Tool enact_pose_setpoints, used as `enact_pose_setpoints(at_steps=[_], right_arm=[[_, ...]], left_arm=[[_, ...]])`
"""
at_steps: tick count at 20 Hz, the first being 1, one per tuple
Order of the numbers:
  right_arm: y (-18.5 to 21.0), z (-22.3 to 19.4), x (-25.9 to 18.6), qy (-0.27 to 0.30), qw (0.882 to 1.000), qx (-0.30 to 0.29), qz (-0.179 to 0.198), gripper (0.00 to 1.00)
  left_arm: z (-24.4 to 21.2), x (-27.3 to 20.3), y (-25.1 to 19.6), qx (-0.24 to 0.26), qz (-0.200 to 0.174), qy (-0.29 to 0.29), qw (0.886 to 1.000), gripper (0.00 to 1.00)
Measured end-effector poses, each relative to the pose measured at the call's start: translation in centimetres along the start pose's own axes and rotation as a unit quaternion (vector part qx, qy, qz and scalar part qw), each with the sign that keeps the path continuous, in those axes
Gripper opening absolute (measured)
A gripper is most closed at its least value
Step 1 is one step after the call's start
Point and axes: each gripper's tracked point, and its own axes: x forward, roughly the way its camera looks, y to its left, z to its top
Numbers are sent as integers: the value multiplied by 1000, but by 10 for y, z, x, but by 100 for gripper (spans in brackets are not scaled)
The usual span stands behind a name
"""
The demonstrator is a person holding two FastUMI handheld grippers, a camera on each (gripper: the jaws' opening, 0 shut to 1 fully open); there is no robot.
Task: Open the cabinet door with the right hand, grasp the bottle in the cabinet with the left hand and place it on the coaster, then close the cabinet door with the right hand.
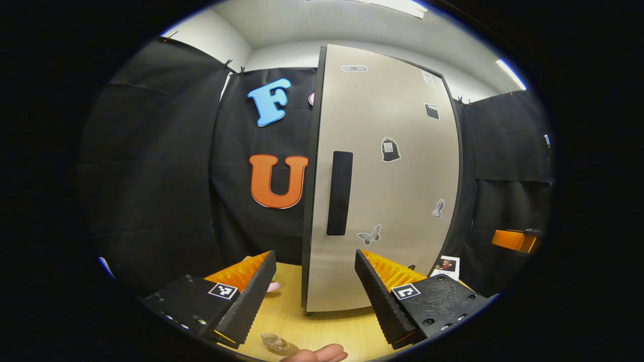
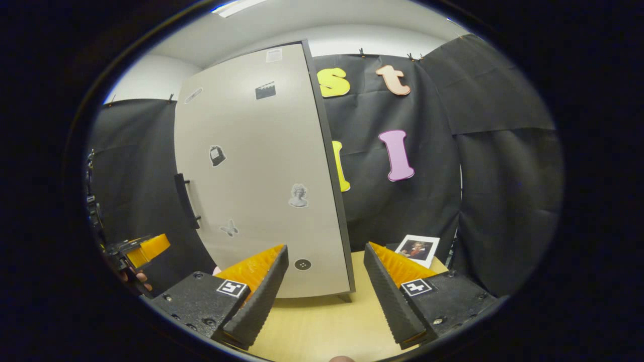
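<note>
**Cabinet door shut, both tongs spread and empty**

In the left gripper view, the left tongs (image 1: 314, 296) stand wide apart at the bottom, with nothing between the fingers. Below and between them, on the pale wooden bench (image 1: 322, 327), lies a small clear glass piece (image 1: 275, 343), too close to the edge to tell what it is, and just beside it a fingertip (image 1: 322, 355) of the person's hand comes in from the bottom edge. A small pink thing (image 1: 273, 287) peeks out beside the left finger; it cannot be told what it is. Ahead stands the cabinet (image 1: 392, 191), its grey door closed, with a dark upright handle (image 1: 339, 193) near the door's left edge and several small stickers scattered over the face. To the right of the cabinet's foot a small photo card (image 1: 447, 265) is propped on the bench, and farther right the right tongs (image 1: 515, 240) show against the black cloth wall.

In the right gripper view, the left tongs (image 2: 143, 250) appear at the far left, held by a hand (image 2: 135, 278). The cabinet door (image 2: 261, 171) is seen slantwise, closed, handle (image 2: 187, 200) on its left side. The right tongs (image 2: 324, 296) are spread wide with nothing gripped, pointing at the door's lower right corner. The photo card (image 2: 417, 250) stands to the right on the bench (image 2: 322, 327).

The bottle is hidden behind the closed door; a coaster cannot be made out for certain.
</note>
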Motion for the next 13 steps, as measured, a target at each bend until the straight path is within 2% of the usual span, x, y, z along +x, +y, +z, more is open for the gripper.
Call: enact_pose_setpoints(at_steps=[13], right_arm=[[1, -5, -2, 8, 1000, 8, 2, 96]], left_arm=[[-6, -3, 3, -1, 0, 9, 1000, 95]])
